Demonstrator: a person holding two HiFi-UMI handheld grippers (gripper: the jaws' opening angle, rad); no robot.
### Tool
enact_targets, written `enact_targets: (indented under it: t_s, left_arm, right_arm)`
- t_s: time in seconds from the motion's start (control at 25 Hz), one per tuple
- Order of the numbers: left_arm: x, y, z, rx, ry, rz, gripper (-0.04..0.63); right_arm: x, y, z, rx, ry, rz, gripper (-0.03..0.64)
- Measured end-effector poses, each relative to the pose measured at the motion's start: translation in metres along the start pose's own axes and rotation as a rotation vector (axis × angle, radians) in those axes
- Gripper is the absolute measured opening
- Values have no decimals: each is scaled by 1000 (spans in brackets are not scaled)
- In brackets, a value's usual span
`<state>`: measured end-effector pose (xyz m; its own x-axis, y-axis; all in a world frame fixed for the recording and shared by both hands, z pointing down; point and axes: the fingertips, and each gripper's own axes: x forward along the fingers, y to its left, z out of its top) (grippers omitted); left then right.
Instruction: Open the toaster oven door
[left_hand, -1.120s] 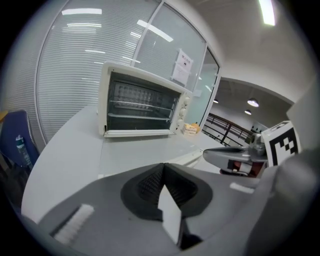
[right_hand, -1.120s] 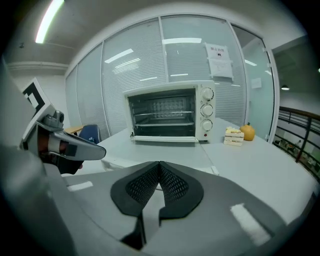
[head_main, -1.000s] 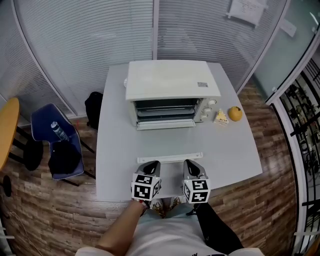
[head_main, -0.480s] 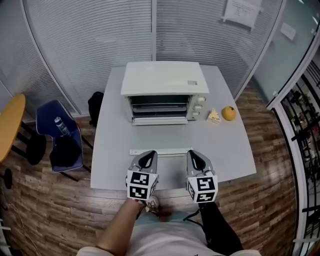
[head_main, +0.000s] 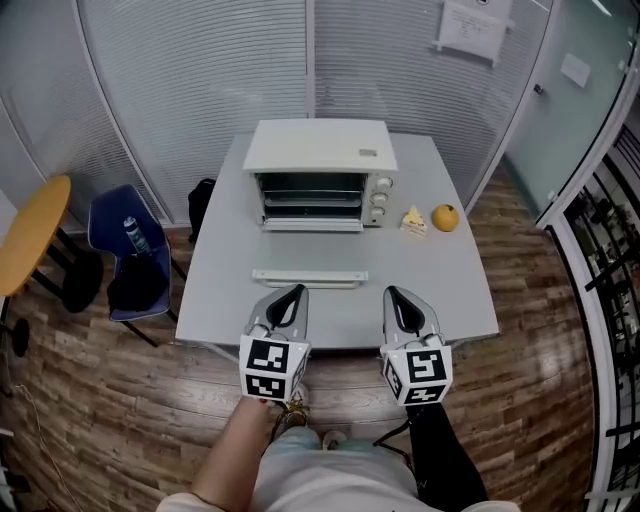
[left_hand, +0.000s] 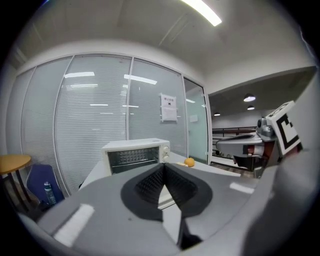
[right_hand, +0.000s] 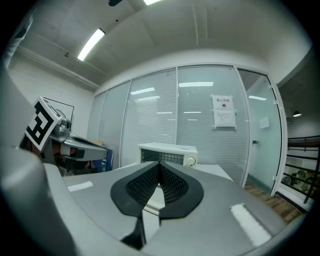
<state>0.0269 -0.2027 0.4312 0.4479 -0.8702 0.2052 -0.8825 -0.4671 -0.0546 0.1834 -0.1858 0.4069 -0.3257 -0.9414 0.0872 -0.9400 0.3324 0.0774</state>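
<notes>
The oven (head_main: 320, 160) sits at 12 o'clock on the grey counter (head_main: 450, 290), taking the person's side as 6. Its door (head_main: 310, 198) faces the person and looks upright against the front, with dark glass and the racks showing through. The knobs (head_main: 379, 198) run in a column at the right end of that front. Neither claw touches the oven; both hang well back from it over the near edge. The left claw (head_main: 294, 292) is at about 7 o'clock, narrowed right down, its ribbed black pads (left_hand: 150, 182) meeting at the tips with nothing between them. The right claw (head_main: 393, 293) is at about 5 o'clock and is the same: its pads (right_hand: 172, 185) are pressed together and it grips nothing. They point side by side toward the oven, apart from each other, each with its marker cube toward the person. A white strip (head_main: 310, 277) lies crosswise on the counter between the oven and the claws, just ahead of the left one and apart from both. At 2 o'clock, just right of the oven, a pale yellow wedge (head_main: 412, 222) rests beside an orange (head_main: 445, 216). Off the counter at 9 o'clock stands a blue chair (head_main: 105, 225) with a bottle (head_main: 131, 235) in it. A black bag (head_main: 203, 205) lies on the wooden floor (head_main: 100, 400) near the counter's far left corner. A sheet of paper (head_main: 470, 28) is stuck to the glass wall behind.
</notes>
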Motion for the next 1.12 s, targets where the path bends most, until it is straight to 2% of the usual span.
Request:
enact_targets:
  t_s: [0.32, 0.56, 1.12]
  left_arm:
    - [-62, -26, 59, 46, -103, 48, 55]
    - [-93, -32, 85, 56, -148, 67, 55]
    - [-116, -36, 88, 60, -162, 87, 55]
  right_arm:
    - [-51, 9, 56, -9, -119, 62, 3]
    - [-77, 14, 76, -29, -158, 78, 3]
    - [-91, 24, 86, -47, -170, 94, 3]
